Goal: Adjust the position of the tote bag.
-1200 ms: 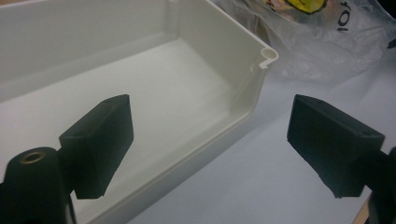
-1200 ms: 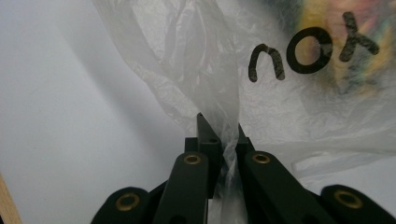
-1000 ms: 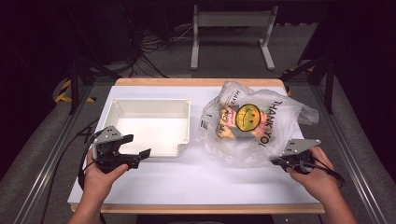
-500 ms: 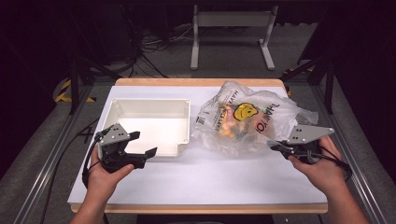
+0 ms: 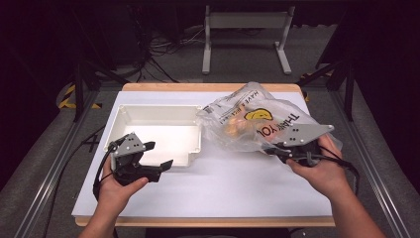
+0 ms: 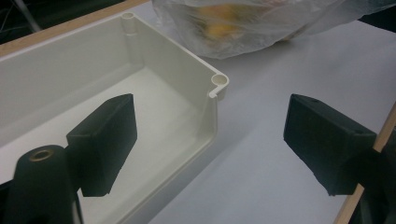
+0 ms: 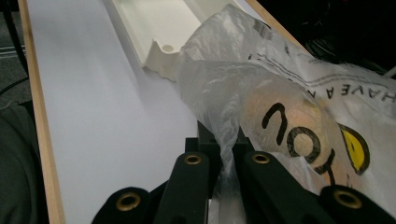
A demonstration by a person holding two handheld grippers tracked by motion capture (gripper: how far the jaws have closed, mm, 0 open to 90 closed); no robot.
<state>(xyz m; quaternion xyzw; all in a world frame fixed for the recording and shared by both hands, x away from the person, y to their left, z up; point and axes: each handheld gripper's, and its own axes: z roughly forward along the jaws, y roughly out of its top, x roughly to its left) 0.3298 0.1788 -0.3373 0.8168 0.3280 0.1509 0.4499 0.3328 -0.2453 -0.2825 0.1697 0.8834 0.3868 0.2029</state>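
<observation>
Right gripper clenched on a fold of the bag, lifting its near right edge off the table; fruit-like orange lumps sit inside, toward the far side; bag lies right of the tray, touching its right wall. Left gripper released, jaws wide, over the tray's near right corner. Judgement: raise slowly, keep the pinch tight; thin film could slip or tear; left should catch the opposite edge.
</observation>
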